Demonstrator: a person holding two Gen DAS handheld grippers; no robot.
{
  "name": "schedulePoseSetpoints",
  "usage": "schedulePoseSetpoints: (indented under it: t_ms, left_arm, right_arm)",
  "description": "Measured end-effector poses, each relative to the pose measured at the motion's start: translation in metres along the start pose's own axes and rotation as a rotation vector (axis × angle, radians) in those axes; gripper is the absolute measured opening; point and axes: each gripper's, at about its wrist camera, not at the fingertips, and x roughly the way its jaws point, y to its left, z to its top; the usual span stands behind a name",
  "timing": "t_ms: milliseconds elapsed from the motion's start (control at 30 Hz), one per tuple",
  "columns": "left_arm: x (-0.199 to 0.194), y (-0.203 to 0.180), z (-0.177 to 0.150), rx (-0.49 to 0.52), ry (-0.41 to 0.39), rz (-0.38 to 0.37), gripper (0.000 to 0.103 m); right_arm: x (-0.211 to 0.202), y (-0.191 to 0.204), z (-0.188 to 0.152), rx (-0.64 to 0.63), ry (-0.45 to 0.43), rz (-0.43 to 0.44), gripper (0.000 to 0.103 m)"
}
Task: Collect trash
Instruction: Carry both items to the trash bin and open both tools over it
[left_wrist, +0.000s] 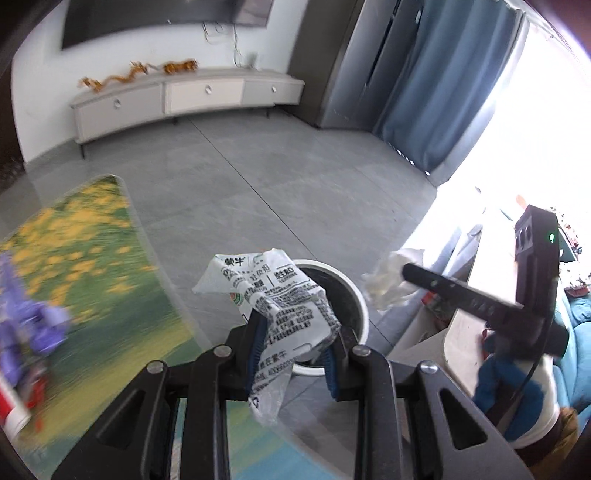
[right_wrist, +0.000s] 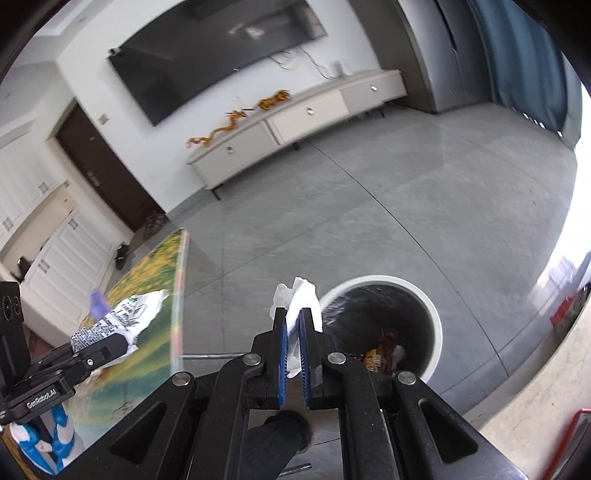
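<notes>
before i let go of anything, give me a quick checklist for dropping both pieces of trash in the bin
1. Left gripper holds the printed milk pouch between its fingers: ok.
2. Right gripper is shut on the white tissue: ok.
3. Bin is open, no lid, with some wrappers at the bottom and room left: ok.
4. Pouch is over the bin mouth: cannot tell; in the left wrist view it overlaps the rim, in the right wrist view it looks to be over the flowered table.
5. Tissue is over the bin mouth: not ok, it appears just beside the rim.
6. Grippers are clear of each other: ok.
</notes>
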Motion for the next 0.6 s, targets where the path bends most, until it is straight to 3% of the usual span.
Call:
schedulePoseSetpoints:
  t_ms: [367,433,500,600]
  left_arm:
    - [0.112,-0.010,0.036,-0.111,0.129,-0.073,0.033]
    - [0.123,-0.009,0.039,-0.135,0.138,-0.085,0.040]
    - [0.130,-0.007,0.040,-0.153,0.143,-0.096,0.050]
    - [0.133,-0.008,0.039,-0.161,0.144,-0.102,0.052]
  right_arm:
    - [0.063,-0.051,0.005,0.100,0.082,-0.077,0.009]
    - [0.071,-0.058,0.003,0.120,0.091,-0.083,0.013]
    - [0.075,-0.062,0.000,0.137,0.092,-0.101,0.028]
    - [0.072,-0.065,-0.003,0.151,0.088,-0.107,0.031]
